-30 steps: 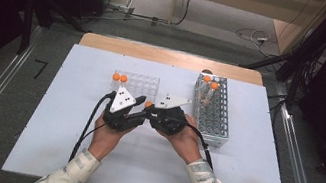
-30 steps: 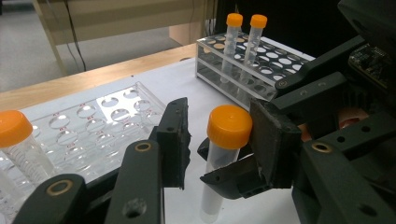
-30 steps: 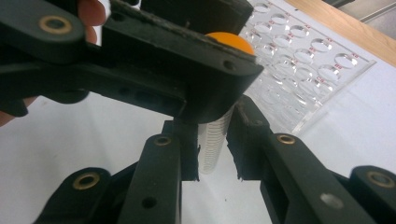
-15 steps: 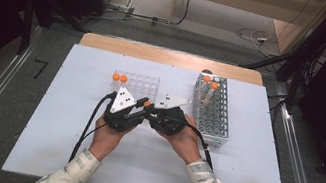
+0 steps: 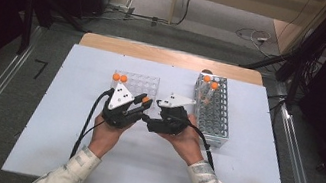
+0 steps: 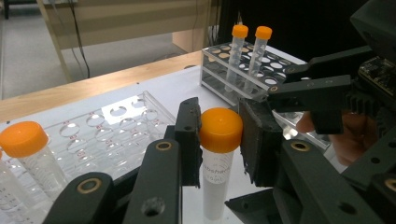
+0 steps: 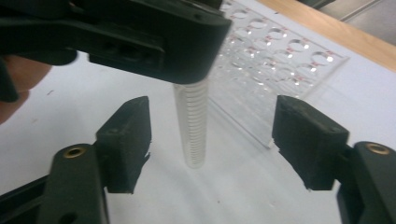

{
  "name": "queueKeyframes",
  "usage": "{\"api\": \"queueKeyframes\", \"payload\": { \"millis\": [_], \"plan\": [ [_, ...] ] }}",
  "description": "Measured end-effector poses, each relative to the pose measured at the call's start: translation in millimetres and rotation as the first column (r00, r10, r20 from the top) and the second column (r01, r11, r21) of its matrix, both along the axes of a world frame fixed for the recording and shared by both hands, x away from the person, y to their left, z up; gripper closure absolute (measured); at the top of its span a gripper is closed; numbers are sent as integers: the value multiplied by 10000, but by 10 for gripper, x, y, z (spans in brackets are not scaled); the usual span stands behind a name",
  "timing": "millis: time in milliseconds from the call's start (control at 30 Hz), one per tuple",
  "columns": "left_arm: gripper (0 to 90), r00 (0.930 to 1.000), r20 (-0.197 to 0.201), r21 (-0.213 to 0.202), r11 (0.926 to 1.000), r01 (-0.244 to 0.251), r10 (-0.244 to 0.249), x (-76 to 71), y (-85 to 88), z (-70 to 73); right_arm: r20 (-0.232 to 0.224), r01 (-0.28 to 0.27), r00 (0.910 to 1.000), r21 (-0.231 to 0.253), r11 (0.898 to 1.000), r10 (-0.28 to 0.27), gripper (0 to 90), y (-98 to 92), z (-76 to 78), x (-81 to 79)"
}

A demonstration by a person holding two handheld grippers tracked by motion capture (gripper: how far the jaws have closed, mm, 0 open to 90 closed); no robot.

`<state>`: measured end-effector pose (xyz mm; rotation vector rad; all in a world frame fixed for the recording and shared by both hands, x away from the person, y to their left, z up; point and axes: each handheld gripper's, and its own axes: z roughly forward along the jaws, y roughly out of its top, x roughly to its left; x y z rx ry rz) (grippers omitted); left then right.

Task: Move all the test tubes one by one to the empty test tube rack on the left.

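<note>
The left hand-held gripper (image 6: 219, 140) pinches the orange cap of a clear tube (image 6: 215, 182), holding it upright above the white tabletop (image 5: 43, 126), just near of the clear rack (image 5: 144, 84). The right hand-held gripper (image 7: 212, 144) has just been opening; its jaws stand spread on either side of the tube's lower body without touching it. The metal rack (image 5: 216, 124) lies to the right.

The tube (image 6: 217, 154) pinched between the black jaws of the left gripper (image 6: 219, 140) has an orange cap and a clear body ringed with fine white marks. Beside it, the clear plastic rack (image 6: 116, 126) shows small red marks, and beyond stands a grey wire rack (image 5: 215, 113) on the pale blue-white table (image 5: 54, 118)
</note>
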<state>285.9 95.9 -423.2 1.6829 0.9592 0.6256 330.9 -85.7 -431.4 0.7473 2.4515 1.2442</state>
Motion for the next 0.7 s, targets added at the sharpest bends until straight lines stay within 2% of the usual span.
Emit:
{"api": "queueKeyframes", "payload": {
  "millis": [100,267,300,400,700],
  "plan": [
    [701,10000,36,-10,10000,-71,71,8,14,18,-162,141,9998,124,9998,-139,236,-23,-3,6],
    [701,9996,156,41,9998,-217,216,36,36,59,86,293,9995,155,9995,-294,208,-50,-14,-1],
    [702,9996,166,54,9997,-234,233,44,44,70,-14,303,9995,186,9994,-303,201,-60,-17,-5],
    [702,9992,201,57,9993,-358,356,70,61,108,-117,360,9993,220,9991,-358,199,-80,-24,-4],
    [701,9982,140,-48,9982,-591,591,196,143,204,-30,407,9992,229,9989,-406,199,-108,-17,1]
  ]
}}
